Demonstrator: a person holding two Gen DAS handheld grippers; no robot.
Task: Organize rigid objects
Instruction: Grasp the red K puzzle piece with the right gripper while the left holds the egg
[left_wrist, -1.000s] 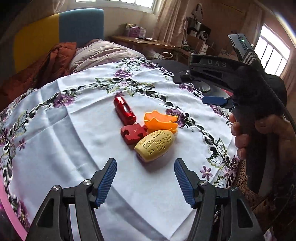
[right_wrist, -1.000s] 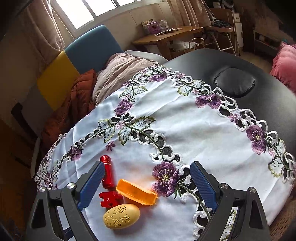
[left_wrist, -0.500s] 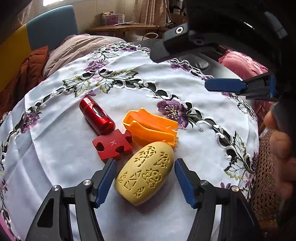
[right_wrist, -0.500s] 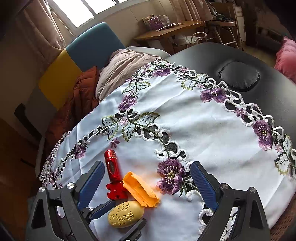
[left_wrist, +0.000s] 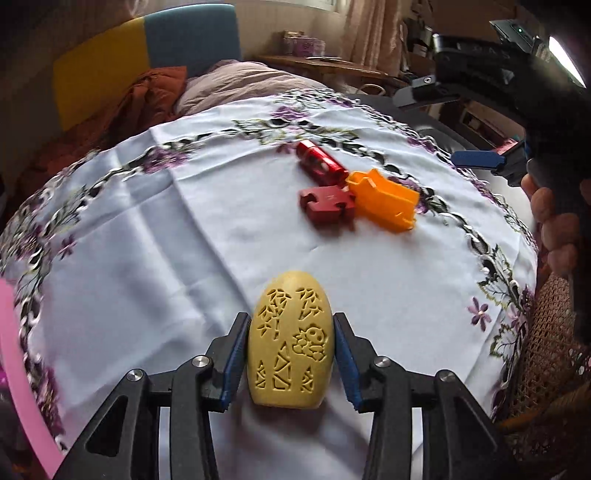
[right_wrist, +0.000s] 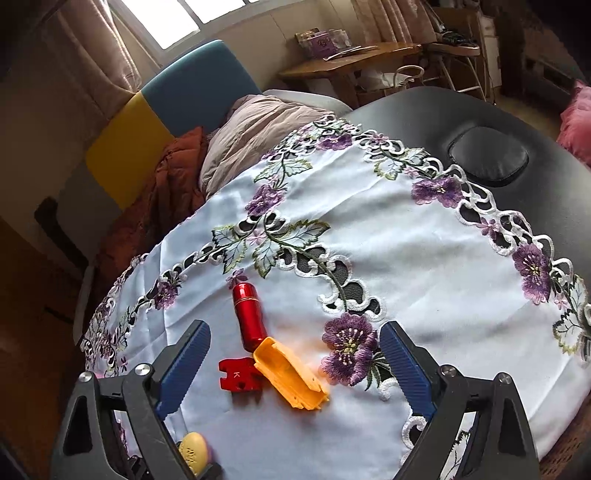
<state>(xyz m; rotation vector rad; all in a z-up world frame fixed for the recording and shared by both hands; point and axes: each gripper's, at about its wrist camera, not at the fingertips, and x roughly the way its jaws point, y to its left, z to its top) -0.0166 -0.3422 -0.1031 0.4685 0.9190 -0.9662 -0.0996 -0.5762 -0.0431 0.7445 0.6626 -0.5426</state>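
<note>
In the left wrist view, our left gripper has the yellow carved egg standing between its blue pads; the jaws are closing, and both pads look pressed against the egg's sides. Well beyond it on the white embroidered tablecloth we count three more pieces: one red cylinder, one red puzzle piece and one orange tray-like block, clustered and touching one another. To the left of the cluster the cloth lies bare out to its flowered border. Our right hand and its tool fill the right edge of this view.

In the right wrist view, our right gripper has its jaws spread wide with nothing between the pads; the orange block and puzzle piece lie on the cloth past them, with the cylinder just beyond. The egg peeks in at the bottom left. To the right, the cloth runs bare to its lace edge, beyond which is a black padded surface.
</note>
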